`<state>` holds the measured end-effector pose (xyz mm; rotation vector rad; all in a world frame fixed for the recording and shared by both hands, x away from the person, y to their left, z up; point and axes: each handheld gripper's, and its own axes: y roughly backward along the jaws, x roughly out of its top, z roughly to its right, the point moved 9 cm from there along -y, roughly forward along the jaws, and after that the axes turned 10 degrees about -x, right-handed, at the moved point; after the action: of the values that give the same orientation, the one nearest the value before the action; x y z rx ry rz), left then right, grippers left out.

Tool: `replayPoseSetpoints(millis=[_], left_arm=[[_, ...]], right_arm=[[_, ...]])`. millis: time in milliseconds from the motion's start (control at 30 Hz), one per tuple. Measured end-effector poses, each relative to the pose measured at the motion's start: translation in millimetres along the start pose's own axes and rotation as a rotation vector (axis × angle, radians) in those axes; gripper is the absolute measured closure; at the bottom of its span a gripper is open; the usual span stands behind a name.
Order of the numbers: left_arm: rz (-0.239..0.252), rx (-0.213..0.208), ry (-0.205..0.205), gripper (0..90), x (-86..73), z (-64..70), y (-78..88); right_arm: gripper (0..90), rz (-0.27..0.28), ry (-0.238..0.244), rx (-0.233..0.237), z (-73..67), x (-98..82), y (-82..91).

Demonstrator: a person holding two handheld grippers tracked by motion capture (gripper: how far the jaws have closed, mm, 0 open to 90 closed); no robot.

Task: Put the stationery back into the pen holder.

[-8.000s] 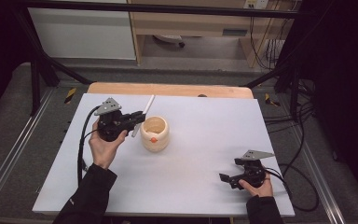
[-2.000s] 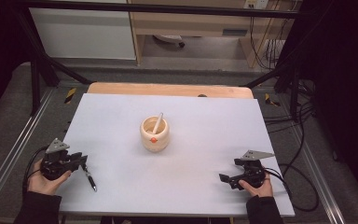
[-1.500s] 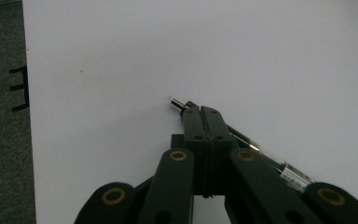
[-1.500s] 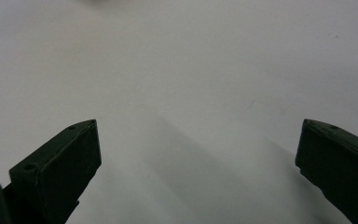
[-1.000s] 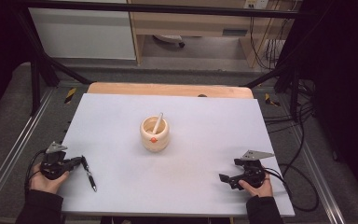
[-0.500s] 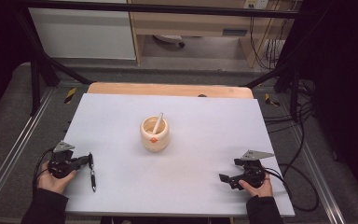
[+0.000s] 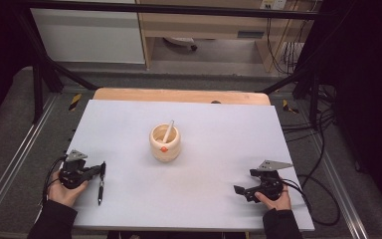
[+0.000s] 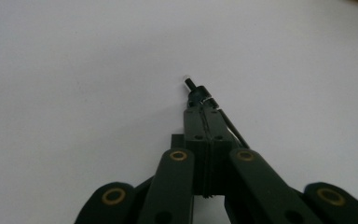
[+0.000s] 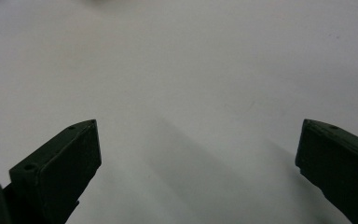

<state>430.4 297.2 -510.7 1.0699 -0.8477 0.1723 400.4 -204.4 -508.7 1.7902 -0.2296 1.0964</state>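
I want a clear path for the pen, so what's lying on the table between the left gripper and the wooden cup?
Nothing: in the high view the stretch of white table from the left gripper, shut on the black pen, to the wooden cup is bare.

**Quick count of what's on the table**

So: one black pen [image 7: 100, 182], one round wooden cup [image 7: 165, 143] with a single white stick [image 7: 167, 132] poking out of it, and one orange dot [image 7: 164, 149] on its front. Two handheld grippers, left gripper [image 7: 101, 169] and right gripper [image 7: 242, 192]. One white table [image 7: 219, 129] under it all.
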Motion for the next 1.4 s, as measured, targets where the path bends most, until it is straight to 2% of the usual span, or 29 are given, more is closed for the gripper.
replayPoseSetpoints(millis=[667, 1067, 1400], left_arm=[[-0.018, -0.031, -0.069, 89.8, 8.2, 24.3, -13.8], [-0.027, -0.037, -0.097, 89.8, 11.7, 34.0, -22.2], [-0.027, -0.062, -0.110, 89.8, 14.1, 42.2, -27.3]], right_arm=[[0.7, 0.002, -0.006, 0.004, -0.7, 0.4, 0.8], [0.7, 0.001, -0.004, 0.001, 0.0, 0.4, 0.7], [0.8, 0.001, -0.004, 0.002, -0.2, 0.4, 0.6]])
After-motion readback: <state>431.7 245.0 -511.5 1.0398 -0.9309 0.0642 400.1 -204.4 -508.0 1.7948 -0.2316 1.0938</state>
